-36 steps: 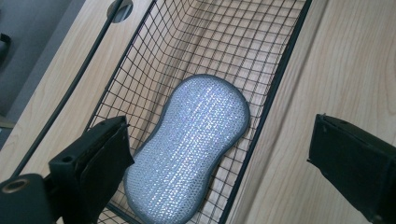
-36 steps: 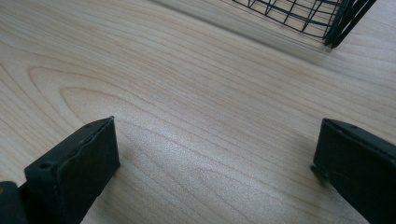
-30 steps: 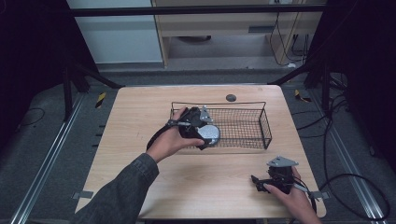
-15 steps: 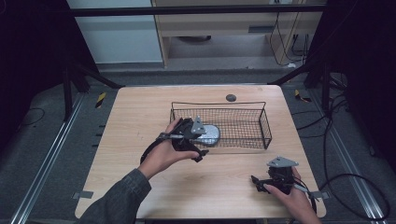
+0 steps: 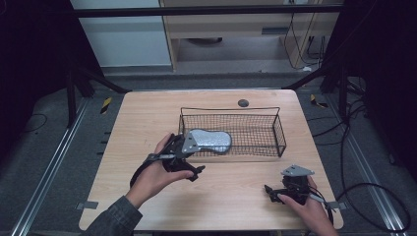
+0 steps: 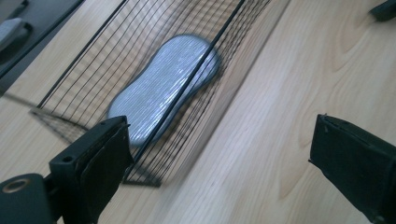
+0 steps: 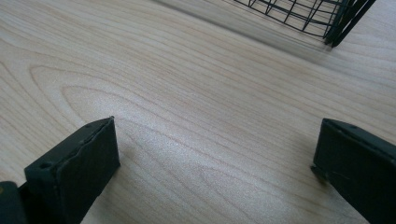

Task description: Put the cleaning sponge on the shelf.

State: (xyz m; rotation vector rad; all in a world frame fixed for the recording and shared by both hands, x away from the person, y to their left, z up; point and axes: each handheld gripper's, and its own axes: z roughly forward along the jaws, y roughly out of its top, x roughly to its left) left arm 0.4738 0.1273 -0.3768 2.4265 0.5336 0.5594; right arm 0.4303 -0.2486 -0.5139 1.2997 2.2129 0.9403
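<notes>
The left tongs (image 5: 183, 158) stand with jaws spread wide and nothing between them, just outside the front wall of the wire basket (image 5: 275, 129) at its left end. The grey pad (image 6: 161, 88) lies flat inside the basket, just beyond those jaws. The right tongs (image 5: 275, 192), also spread and bare, rest on the table (image 7: 196, 116), well apart from the basket.

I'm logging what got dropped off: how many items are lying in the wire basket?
1. A grey oblong pad lies flat at the left end of the wire basket, just beyond the open left hand-held gripper. The mesh floor elsewhere looks bare.
</notes>
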